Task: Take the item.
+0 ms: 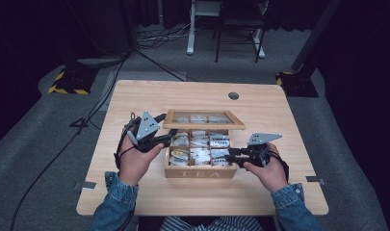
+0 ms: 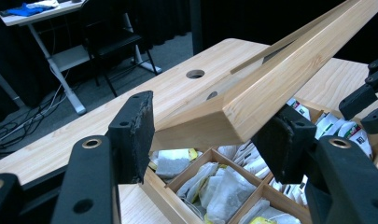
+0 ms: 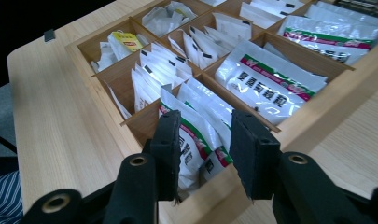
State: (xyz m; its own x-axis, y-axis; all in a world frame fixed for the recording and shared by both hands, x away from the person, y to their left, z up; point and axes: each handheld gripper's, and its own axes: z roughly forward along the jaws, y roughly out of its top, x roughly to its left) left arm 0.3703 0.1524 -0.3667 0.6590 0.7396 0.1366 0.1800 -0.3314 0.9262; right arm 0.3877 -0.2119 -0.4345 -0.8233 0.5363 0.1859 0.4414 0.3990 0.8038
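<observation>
Now we hold lid (image 2: 289, 70) of tea box (image 1: 200, 172) raised, left tool (image 2: 210, 140) clamped on its corner at box's 10 o'clock; right tool (image 3: 204, 154), jaws apart, straddles sachet (image 3: 191, 135) in near-right compartment at 4 o'clock; next: pinch, lift straight

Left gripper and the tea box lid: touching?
Touching. The left gripper view shows the left gripper with both pads against the raised lid, holding it up.

the raised lid (image 1: 203, 119) overhangs the back compartments of the tea box (image 1: 201, 172), blocking them from above. the front compartments lie open, packed with sachets (image 3: 196, 121). the table (image 1: 289, 120) to the right is bare.
</observation>
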